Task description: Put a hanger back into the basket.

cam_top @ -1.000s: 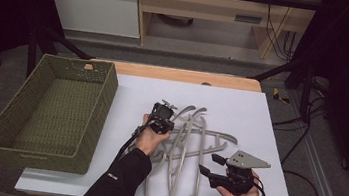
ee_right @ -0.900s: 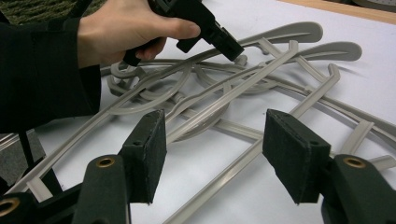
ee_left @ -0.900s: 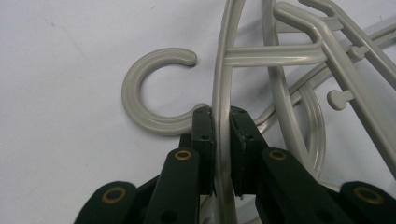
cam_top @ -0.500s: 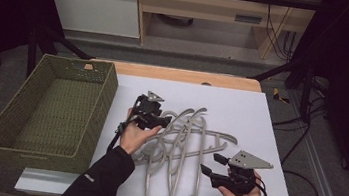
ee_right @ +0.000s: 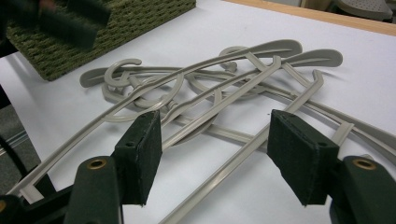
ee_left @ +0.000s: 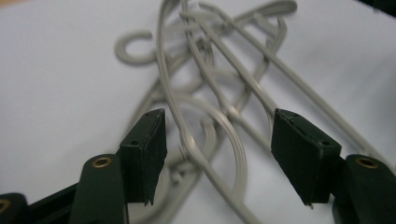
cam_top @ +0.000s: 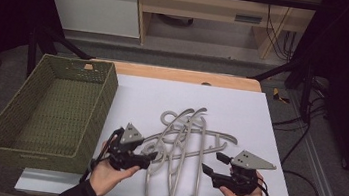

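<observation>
Several grey plastic hangers [cam_top: 182, 139] lie tangled in a pile on the white table top [cam_top: 260, 118]. My left gripper [cam_top: 148, 151] sits at the pile's near left side, pointing right into it. In the left gripper view its jaws stand open [ee_left: 219, 135] with a hanger bar [ee_left: 184, 140] running between them, untouched. My right gripper [cam_top: 210, 164] rests at the pile's near right, pointing left. Its jaws are open [ee_right: 215, 140] above hanger bars [ee_right: 280, 46], holding nothing.
A green woven basket [cam_top: 29, 158] stands along the table's left side, its corner [ee_right: 130, 23] also in the right gripper view. Bare white surface lies to the right of and behind the pile. A wooden strip [cam_top: 185, 75] edges the far side.
My left gripper has moved from above the middle of the pile to its near left side, closer to the person. The right gripper has stayed in place.
</observation>
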`<state>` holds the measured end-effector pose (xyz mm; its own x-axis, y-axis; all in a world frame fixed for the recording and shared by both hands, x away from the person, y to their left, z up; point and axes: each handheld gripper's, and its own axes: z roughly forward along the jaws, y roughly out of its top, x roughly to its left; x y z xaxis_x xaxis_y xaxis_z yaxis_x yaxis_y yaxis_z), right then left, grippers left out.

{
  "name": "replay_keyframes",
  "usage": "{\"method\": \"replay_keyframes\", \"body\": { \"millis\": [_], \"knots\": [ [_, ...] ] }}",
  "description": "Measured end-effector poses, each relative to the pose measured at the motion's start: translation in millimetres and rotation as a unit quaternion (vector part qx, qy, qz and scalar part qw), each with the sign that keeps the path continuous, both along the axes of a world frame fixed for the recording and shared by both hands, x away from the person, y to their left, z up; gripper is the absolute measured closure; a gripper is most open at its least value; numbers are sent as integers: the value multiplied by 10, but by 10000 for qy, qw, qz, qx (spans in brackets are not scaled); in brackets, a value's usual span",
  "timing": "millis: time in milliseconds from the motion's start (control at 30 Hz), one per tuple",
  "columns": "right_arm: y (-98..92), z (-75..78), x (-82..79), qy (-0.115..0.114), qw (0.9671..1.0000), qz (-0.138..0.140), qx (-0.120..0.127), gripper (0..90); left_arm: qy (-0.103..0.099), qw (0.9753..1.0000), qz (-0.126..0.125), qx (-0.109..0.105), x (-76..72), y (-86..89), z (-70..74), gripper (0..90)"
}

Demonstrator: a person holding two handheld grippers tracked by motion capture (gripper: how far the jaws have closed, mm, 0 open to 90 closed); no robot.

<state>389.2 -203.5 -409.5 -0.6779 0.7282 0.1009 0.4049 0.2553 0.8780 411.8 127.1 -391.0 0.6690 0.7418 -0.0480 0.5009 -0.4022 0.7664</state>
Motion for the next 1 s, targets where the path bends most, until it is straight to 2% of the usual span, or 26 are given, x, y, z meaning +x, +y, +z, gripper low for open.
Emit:
{"method": "replay_keyframes", "body": {
  "millis": [100, 133, 167, 233, 333, 367, 433, 733, 800, 867, 1000],
  "knots": [
    [0, 1, 0, 2, 10000, -1, 3, 352, 182, 9998, -4, 3, -132, 44, -174, 355],
    [2, -4, 4, 11, 10000, -14, -9, 348, 287, 9996, 14, -11, -205, 64, -284, 355],
    [2, -4, 4, 11, 10000, -14, -9, 348, 287, 9996, 14, -11, -205, 64, -284, 355],
    [11, -13, 7, 42, 10000, -24, -13, 344, 381, 9993, 33, -27, -271, 39, -397, 355],
    [19, -16, 6, 48, 10000, -3, -23, 341, 405, 9991, -33, 143, -313, -36, -488, 367],
    [19, -16, 6, 48, 10000, -3, -23, 341, 422, 9990, -24, 126, -318, -57, -512, 367],
    [13, -14, 5, 31, 10000, 5, -26, 341, 501, 9982, -68, 314, -317, -110, -582, 388],
    [35, -28, 10, 61, 10000, 2, -26, 340, 770, 9954, 2, 574, -259, -194, -768, 481],
    [39, -30, 10, 67, 10000, 4, -39, 340, 719, 9955, 23, 623, -261, -214, -774, 511],
    [38, -29, 11, 59, 10000, 9, -41, 340, 772, 9950, 64, 629, -248, -219, -765, 554],
    [35, -32, 12, 76, 10000, 4, -31, 340, 825, 9944, 189, 629, -221, -221, -756, 578]
  ]
}}
